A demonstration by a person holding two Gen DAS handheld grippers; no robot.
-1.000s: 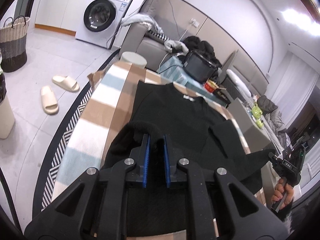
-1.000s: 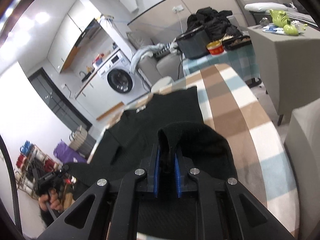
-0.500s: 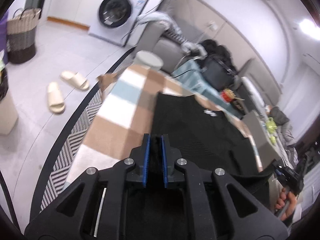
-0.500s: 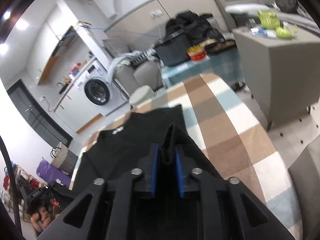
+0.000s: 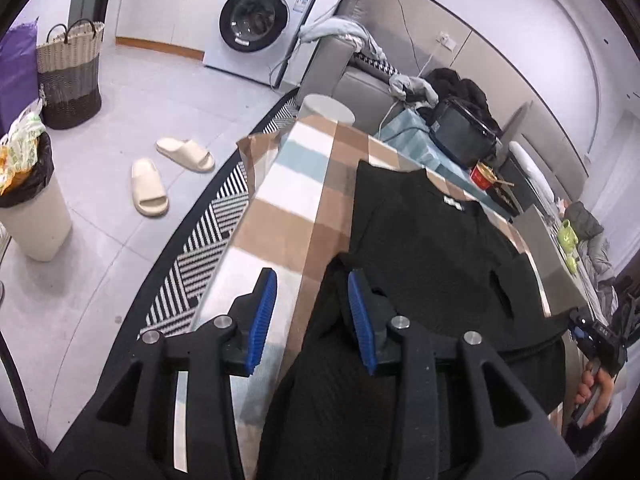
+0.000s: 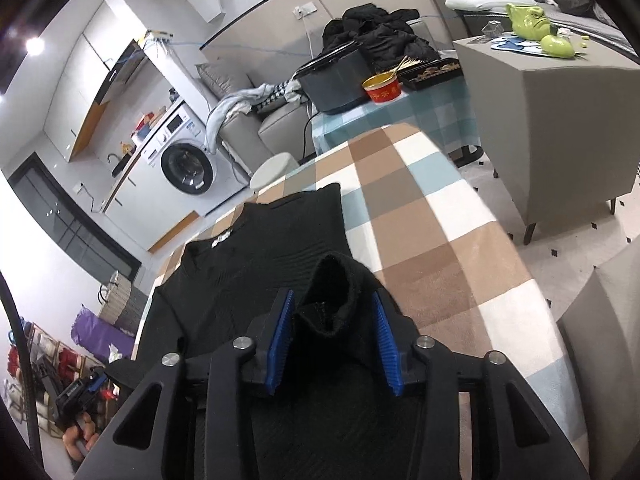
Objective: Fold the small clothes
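Black sweater (image 5: 424, 240) lies flat on the checked bench (image 5: 288, 184), collar and white label at the far end, hem end toward me. Its long axis runs away from both cameras, roughly in line with the fingers.

Left gripper (image 5: 312, 312): I have the fingers spread wide, gripping nothing. The right-hand blue pad sits against the sweater's left edge, where a sleeve lies doubled over; the other pad hangs over bare checked cloth. So the garment lies mostly to the right of this gripper.

Right gripper (image 6: 332, 336): fingers wide apart too. A rumpled hump of black knit, probably a sleeve cuff, stands up between the pads. I can't tell whether it touches either pad, but nothing is clamped. From this side the sweater body stretches ahead and to the left, with bare bench to the right.

Judgement: sleeves look turned in toward the body, the lengthwise fold not yet made. Both grippers sit at the near end, one at each side edge, about equally close. The next move likely depends on catching the near edge on both sides and carrying it along the long axis toward the collar. The loose hump at the right gripper may need flattening first.
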